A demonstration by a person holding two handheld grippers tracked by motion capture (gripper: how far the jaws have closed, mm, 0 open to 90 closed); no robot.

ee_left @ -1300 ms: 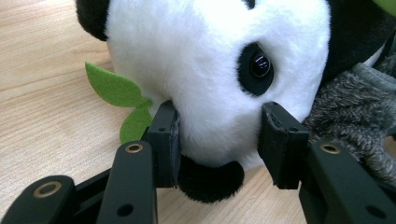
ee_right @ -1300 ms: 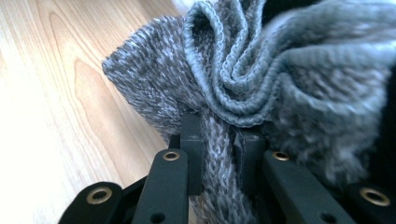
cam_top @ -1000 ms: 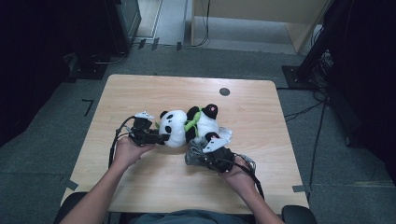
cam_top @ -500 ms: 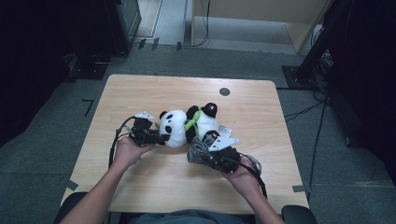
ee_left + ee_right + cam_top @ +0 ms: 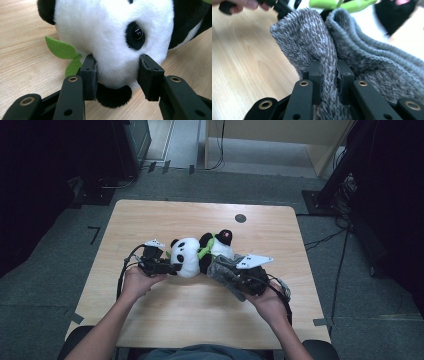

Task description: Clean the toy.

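A black-and-white panda plush (image 5: 186,258) lies on its side in the middle of the wooden table (image 5: 165,320), head to the left, with green felt leaves (image 5: 202,251) at its neck. My left gripper (image 5: 169,266) is shut on the panda's head; in the left gripper view its pads (image 5: 90,72) press into the white muzzle (image 5: 112,37) from both sides, with a green leaf (image 5: 60,48) beside it. My right gripper (image 5: 236,279) is shut on a fold of grey knitted cloth (image 5: 220,270), held just above the table at the panda's body. In the right gripper view the knit (image 5: 312,37) rises between the jaws (image 5: 329,75).
A small black round cap (image 5: 240,218) sits in the tabletop at the back right. Dark equipment stands (image 5: 350,180) flank the table on the floor. In the right gripper view the person's left hand (image 5: 244,3) shows at the top left.
My right gripper has risen and drifted slightly right, lifting the grey knit up against the panda's body. The left gripper and the panda's head have stayed put.
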